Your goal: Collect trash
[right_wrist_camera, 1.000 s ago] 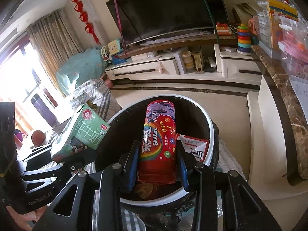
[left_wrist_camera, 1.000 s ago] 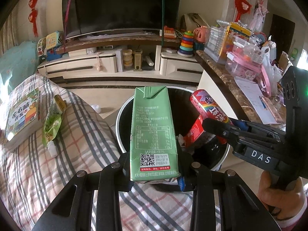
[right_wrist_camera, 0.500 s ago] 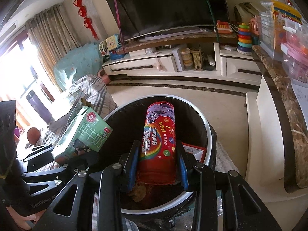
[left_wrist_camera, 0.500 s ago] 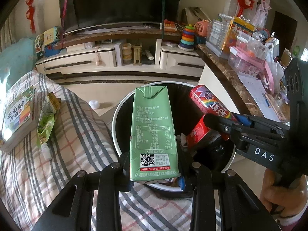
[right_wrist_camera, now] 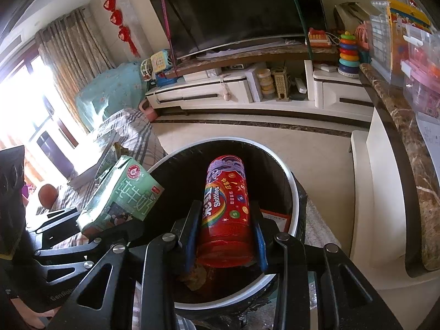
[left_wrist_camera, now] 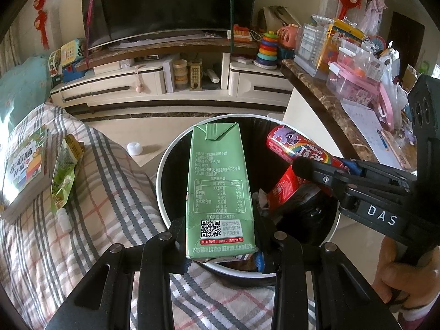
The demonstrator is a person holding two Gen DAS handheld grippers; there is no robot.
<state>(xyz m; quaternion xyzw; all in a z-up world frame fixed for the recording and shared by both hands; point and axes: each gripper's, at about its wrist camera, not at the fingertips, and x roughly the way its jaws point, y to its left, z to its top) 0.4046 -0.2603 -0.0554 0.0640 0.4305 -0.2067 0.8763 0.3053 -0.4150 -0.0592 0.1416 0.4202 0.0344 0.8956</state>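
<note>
At the bottom centre of my left view, my left gripper (left_wrist_camera: pixel 220 236) is clamped on a green milk carton (left_wrist_camera: pixel 218 189), a creased, matte paper box with a folded gable top, held upright over the near rim of the bin (left_wrist_camera: pixel 165 176). My right gripper (right_wrist_camera: pixel 224 236) pinches a glossy red Skittles tube (right_wrist_camera: pixel 225 214), a smooth cylinder, above that round, white-rimmed bin with its black liner, where crumpled wrappers (left_wrist_camera: pixel 261 200) lie. Further off, at left, a green snack bag (left_wrist_camera: pixel 64 176) and a book (left_wrist_camera: pixel 23 170) rest on the plaid cloth (left_wrist_camera: pixel 110 192).
</note>
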